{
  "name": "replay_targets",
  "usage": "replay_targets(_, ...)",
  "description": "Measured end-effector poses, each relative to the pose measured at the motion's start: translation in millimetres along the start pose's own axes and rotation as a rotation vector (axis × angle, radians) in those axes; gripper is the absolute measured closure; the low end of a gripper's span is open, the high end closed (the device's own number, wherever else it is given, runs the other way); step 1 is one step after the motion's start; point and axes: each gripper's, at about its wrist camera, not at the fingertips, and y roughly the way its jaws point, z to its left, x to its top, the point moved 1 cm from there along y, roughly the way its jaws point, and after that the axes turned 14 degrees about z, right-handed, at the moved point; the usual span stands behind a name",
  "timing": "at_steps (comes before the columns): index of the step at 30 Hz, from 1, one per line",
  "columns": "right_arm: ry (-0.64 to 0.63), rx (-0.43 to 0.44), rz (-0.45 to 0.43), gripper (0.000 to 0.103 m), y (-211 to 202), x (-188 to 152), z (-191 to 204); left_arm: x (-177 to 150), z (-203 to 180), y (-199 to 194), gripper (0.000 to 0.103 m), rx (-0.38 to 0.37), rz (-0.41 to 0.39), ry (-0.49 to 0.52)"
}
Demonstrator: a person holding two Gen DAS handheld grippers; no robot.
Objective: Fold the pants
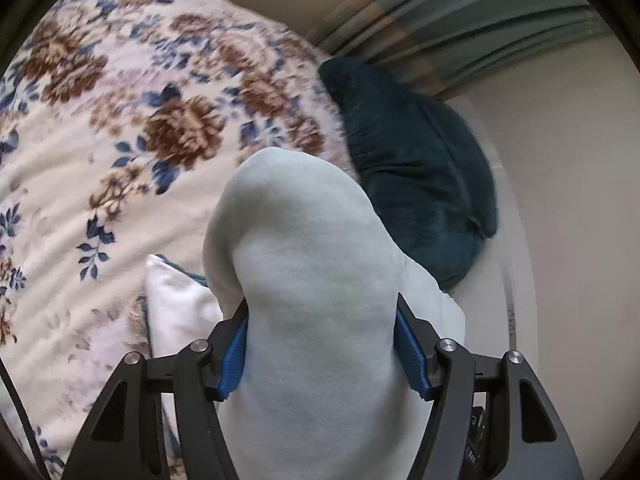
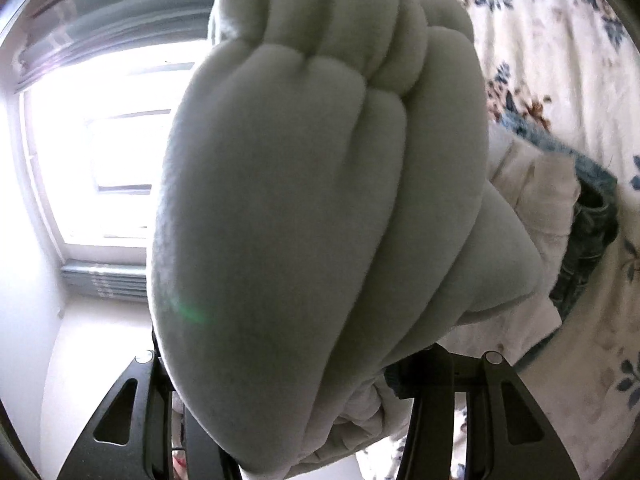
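The pants (image 1: 316,280) are pale grey fleece, and both grippers hold them up above the bed. In the left wrist view my left gripper (image 1: 320,320) is shut on a thick fold of them, its blue pads (image 1: 236,356) pressing the cloth from both sides. In the right wrist view a gathered, pleated bunch of the pants (image 2: 304,184) fills the middle. My right gripper (image 2: 316,364) is shut on that bunch. The cloth hides its fingertips, and only the black finger arms show at the bottom.
A floral blanket (image 1: 120,128) covers the bed. A dark teal cushion (image 1: 416,176) lies at the bed's edge beside a pale wall, with a striped curtain (image 1: 448,24) above. A white cloth (image 1: 180,304) lies below the left gripper. A denim garment (image 2: 588,240) lies on the bed. The bright window (image 2: 104,136) is on the left.
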Motion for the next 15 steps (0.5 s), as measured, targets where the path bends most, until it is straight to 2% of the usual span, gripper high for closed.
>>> replay_targets(4, 0.033, -0.029, -0.005, 0.051, 22, -13, -25, -1, 35, 29, 0.042, -0.046, 0.036, -0.052)
replay_targets(7, 0.04, -0.046, -0.005, 0.051, 23, -23, -40, -3, 51, 33, 0.042, -0.07, 0.038, -0.073)
replay_targets(8, 0.046, -0.051, 0.0, 0.051, 22, -24, -46, -4, 56, 35, 0.042, -0.077, 0.042, -0.079)
replay_targets(9, 0.05, -0.056, 0.005, 0.051, 9, -10, -52, -5, 60, 37, 0.042, -0.08, 0.046, -0.082)
replay_targets(13, 0.045, -0.083, 0.036, 0.051, 8, -18, -67, -10, 67, 37, 0.041, -0.069, 0.06, -0.106)
replay_targets(15, 0.047, -0.102, 0.054, 0.045, 11, -24, -68, -13, 56, 34, 0.038, -0.035, 0.054, -0.079)
